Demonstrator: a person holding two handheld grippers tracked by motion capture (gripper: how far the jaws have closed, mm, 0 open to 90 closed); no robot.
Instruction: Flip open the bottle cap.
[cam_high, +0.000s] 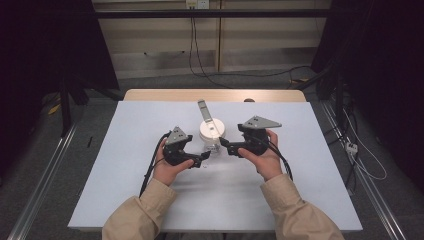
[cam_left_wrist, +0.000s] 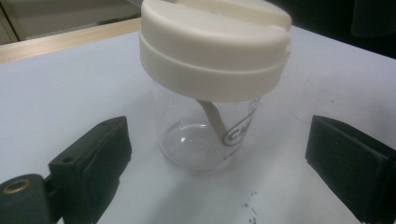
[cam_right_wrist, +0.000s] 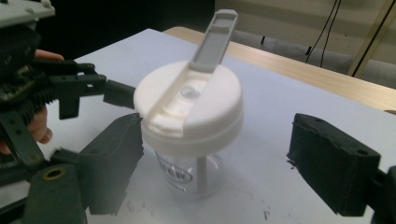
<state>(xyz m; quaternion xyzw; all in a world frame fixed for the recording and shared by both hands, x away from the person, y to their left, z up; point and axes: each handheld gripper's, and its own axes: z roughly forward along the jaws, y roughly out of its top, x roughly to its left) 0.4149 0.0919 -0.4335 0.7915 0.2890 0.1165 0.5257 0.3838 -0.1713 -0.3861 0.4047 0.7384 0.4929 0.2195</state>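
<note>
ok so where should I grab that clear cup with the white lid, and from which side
Probably the clear cup body, below the wide white lid, from the side. The cup stands upright, the lid overhangs it, and the raised flap blocks the top. The left gripper already brackets it, open.

Both claws, left (cam_high: 204, 159) and right (cam_high: 226, 146), flank a white-lidded jar (cam_high: 212, 131) on the table (cam_high: 125, 165)

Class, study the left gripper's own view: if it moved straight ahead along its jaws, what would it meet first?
Most likely the clear jar with the cream lid. It stands upright on the white table, centred ahead of the left gripper, whose jaws are open; depth is uncertain.
</note>
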